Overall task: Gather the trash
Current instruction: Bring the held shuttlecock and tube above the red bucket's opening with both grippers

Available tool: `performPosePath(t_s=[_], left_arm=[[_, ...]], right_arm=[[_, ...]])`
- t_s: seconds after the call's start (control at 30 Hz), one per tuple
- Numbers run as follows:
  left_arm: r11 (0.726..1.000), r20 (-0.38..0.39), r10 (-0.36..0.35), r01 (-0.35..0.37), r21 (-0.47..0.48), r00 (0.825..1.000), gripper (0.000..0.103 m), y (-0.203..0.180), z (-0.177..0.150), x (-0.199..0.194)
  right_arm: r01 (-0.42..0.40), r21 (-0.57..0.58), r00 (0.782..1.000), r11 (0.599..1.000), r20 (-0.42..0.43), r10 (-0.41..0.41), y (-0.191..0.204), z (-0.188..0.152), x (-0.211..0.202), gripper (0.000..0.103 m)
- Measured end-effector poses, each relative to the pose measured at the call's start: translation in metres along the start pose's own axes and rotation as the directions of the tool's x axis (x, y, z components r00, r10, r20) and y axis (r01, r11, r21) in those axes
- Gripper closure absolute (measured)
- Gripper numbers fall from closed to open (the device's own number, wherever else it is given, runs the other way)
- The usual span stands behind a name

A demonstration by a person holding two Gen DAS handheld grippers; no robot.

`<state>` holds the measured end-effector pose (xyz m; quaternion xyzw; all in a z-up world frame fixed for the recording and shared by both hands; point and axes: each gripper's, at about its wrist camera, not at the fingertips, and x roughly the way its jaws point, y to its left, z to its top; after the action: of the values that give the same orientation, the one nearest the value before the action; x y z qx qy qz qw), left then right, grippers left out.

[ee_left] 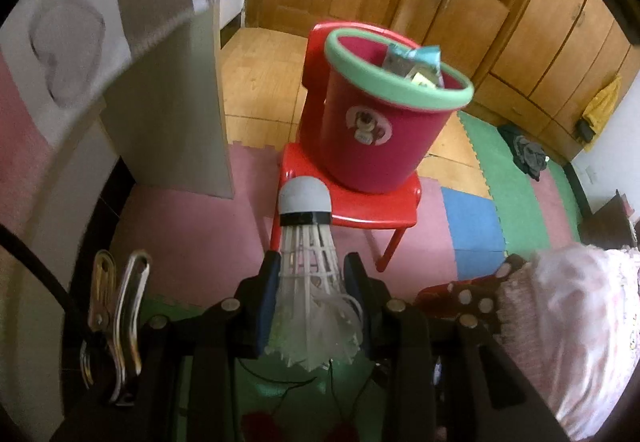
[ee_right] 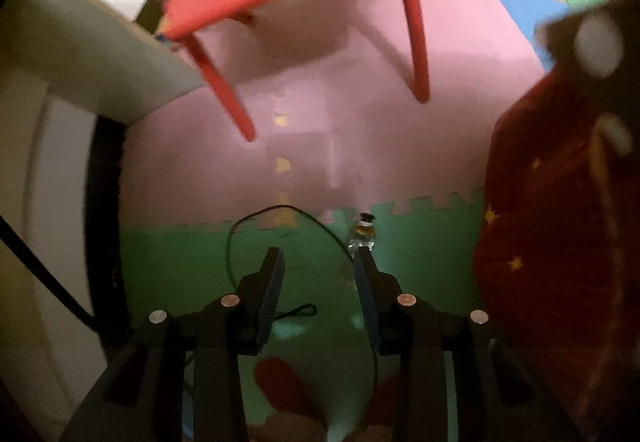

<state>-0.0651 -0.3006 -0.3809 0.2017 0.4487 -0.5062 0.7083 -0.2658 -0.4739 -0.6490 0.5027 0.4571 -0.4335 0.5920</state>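
Shuttlecock [ee_left: 306,242] clamped in left gripper [ee_left: 310,268]; right gripper [ee_right: 320,262] angled floorward, jaws apart, empty

1. You see foam floor mats [ee_left: 472,226] across the frame's middle, in pink, blue and green; bare wood floor [ee_left: 260,74] lies beyond, upper centre.
2. A red chair [ee_left: 360,206] stands on the pink mats, centre; a dark cloth heap [ee_left: 528,154] lies on green, right.
3. In the right wrist view, a thin black cord [ee_right: 256,218] and a small glass bottle [ee_right: 362,234] lie on the green mat, lower centre.

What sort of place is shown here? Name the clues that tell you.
Probably a room in a home, perhaps a child's play area: coloured foam floor mats, wooden cupboards, and a small red plastic chair carrying a pink bin.
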Motion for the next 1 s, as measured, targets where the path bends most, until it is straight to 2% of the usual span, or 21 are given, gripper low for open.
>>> performPosePath(t_s=[0.23, 0.4, 0.6, 0.87, 1.0], left_arm=[[1.0, -0.003, -0.005, 0.005, 0.015, 1.0, 0.069, 0.008, -0.029, 0.049], [0.999, -0.005, 0.008, -0.008, 0.037, 1.0, 0.069, 0.014, -0.043, 0.07], [0.999, -0.013, 0.025, -0.024, 0.041, 1.0, 0.069, 0.023, -0.054, 0.086], [0.999, -0.031, 0.039, -0.038, 0.027, 0.999, 0.069, 0.035, -0.066, 0.1], [0.999, -0.036, 0.033, -0.032, 0.014, 0.999, 0.069, 0.037, -0.067, 0.104]], right_arm=[[0.059, 0.044, 0.998, 0.997, -0.025, -0.058, -0.01, 0.002, 0.082, 0.066], [0.087, 0.069, 0.996, 0.994, -0.031, -0.085, -0.013, 0.004, 0.122, 0.066], [0.125, 0.046, 0.991, 0.991, -0.041, -0.124, -0.018, 0.0, 0.167, 0.066], [0.171, 0.064, 0.984, 0.983, -0.053, -0.167, -0.026, -0.002, 0.197, 0.066], [0.208, 0.025, 0.978, 0.978, -0.031, -0.207, -0.018, -0.005, 0.198, 0.066]])
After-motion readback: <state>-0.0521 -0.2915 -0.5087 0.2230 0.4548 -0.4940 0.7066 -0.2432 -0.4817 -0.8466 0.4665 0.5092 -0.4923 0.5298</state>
